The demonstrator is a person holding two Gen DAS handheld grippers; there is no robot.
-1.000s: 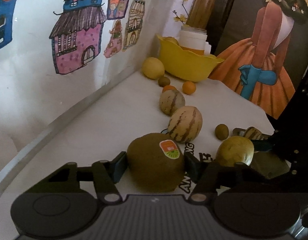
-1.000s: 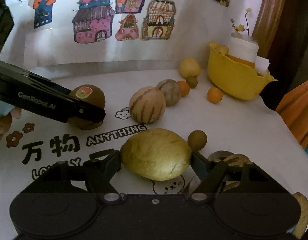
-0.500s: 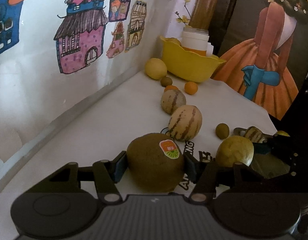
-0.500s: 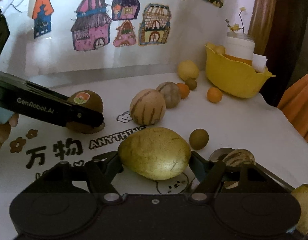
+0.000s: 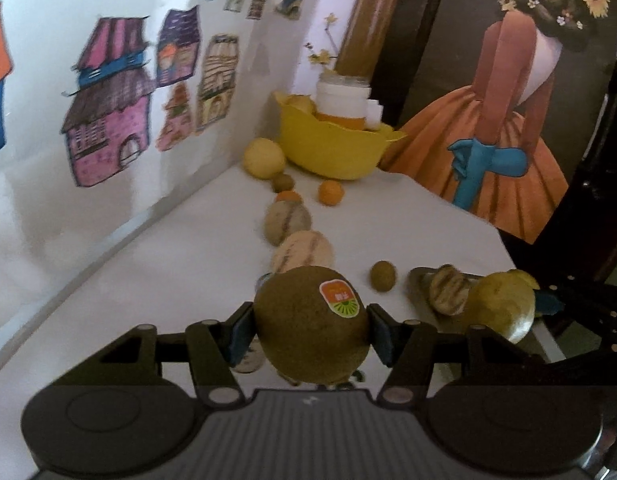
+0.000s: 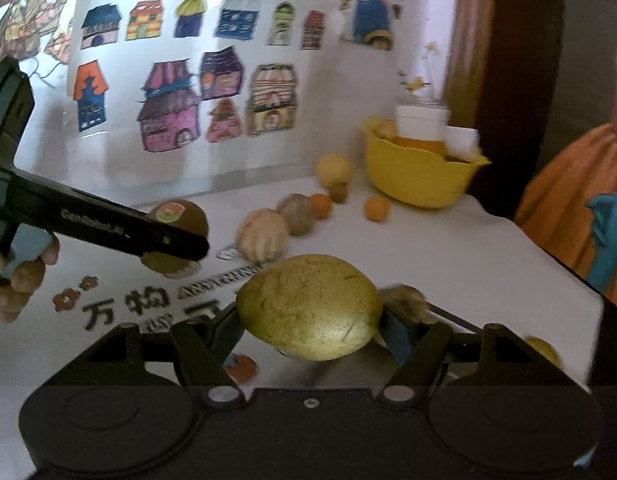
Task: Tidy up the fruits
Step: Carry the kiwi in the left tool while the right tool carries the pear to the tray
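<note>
Kiwi (image 5: 308, 332), stickered, clamped between the left gripper (image 5: 308, 334) pads, clear of the white table (image 5: 168, 264). Yellow pear (image 6: 310, 308) gripped likewise by the right gripper (image 6: 312, 320), above the table. Yellow bowl (image 6: 420, 176) stands at the far corner.

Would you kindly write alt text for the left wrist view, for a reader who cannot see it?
The left gripper holds a brown kiwi with a sticker between its fingers above a white table. Beyond, striped melons and small fruits trail toward a yellow bowl by a wall of house drawings.
</note>
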